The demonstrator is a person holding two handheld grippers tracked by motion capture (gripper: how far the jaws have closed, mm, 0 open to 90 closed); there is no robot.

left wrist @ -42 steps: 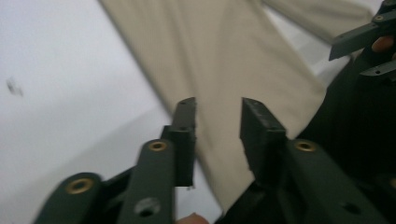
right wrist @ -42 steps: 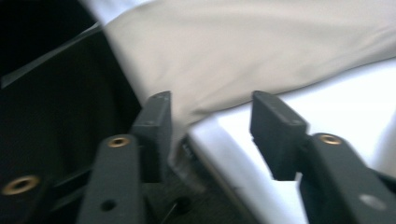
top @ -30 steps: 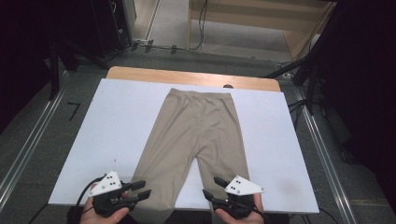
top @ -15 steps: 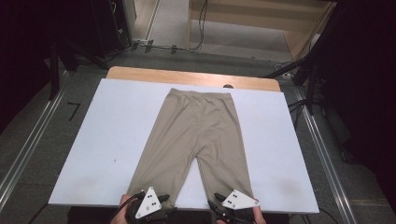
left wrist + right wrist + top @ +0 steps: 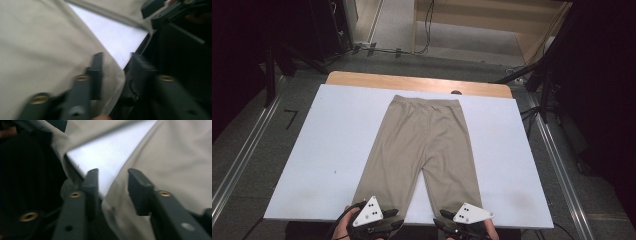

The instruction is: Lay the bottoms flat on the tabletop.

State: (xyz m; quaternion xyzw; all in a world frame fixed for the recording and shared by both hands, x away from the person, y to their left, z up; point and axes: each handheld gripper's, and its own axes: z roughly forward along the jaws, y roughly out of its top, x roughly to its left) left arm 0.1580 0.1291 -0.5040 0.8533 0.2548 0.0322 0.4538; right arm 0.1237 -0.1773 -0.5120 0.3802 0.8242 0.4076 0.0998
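Beige leggings (image 5: pixel 427 145) are laid out flat on a white board (image 5: pixel 322 150) that covers most of a wooden table (image 5: pixel 362 79), waistband at the far end and both leg cuffs hanging right at the near edge. So the garment is pretty much centred, legs splayed a bit with a wedge of bare white seen between them. At the left cuff, the left gripper (image 5: pixel 116 66) is positioned with its jaws spread apart, one jaw over the fabric and the other out past the board's edge, so the corner of the cuff is framed in the gap but not pinched as far as can be seen. That view is quite blurred, tbh. The right gripper (image 5: pixel 112 181) is set up the same way at the other cuff: jaws parted, inner edge of the leg and the board's corner sitting between them, nothing clamped. From the high view both grippers are seen at the bottom edge, hands wrapped around them, grey plates on top. Dark floor, metal rails (image 5: pixel 242 160) and loose cables (image 5: pixel 532 107) are seen around the table.
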